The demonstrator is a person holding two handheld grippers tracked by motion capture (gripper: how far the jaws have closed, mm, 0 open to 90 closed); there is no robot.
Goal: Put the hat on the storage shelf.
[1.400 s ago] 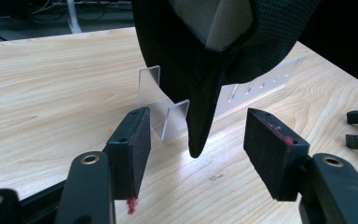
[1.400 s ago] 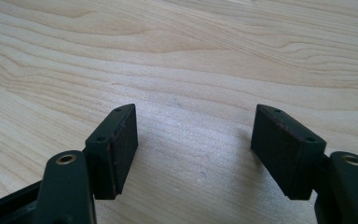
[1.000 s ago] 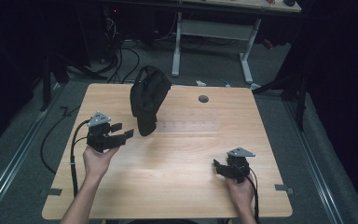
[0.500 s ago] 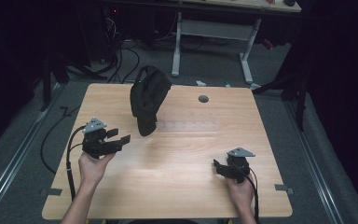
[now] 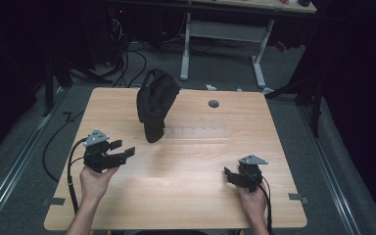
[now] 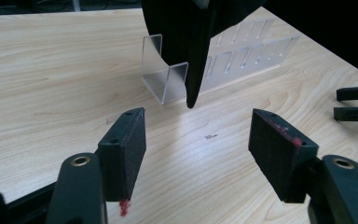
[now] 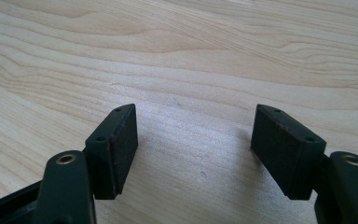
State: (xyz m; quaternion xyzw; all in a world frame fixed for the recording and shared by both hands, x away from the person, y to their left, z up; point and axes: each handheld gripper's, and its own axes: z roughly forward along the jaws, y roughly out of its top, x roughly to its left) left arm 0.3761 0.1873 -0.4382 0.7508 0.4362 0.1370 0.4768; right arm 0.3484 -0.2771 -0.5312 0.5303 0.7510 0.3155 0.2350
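Note:
A black fabric object [image 5: 154, 103], perhaps a cap or pouch, hangs upright over a clear acrylic stand [image 6: 164, 77] at the table's far middle. Its pointed lower end [image 6: 195, 70] drops in front of the stand. My left gripper [image 5: 123, 148] is held open at the near left, a short way in front of that object, and its jaws [image 6: 198, 135] stand wide apart around nothing. At the near right, my right gripper [image 5: 227, 175] is open low over bare wood, with nothing between its pads [image 7: 196, 135].
A clear slotted acrylic rack [image 6: 247, 56] lies to the right of the stand, faint in the high view [image 5: 200, 132]. A round grommet hole [image 5: 213, 104] sits near the far edge of the wooden table [image 5: 186, 205]. The right gripper's jaw tips [image 6: 354, 102] show far off in the left gripper view.
My left gripper has drawn back toward the near edge, away from the black object. The right gripper has stayed put.

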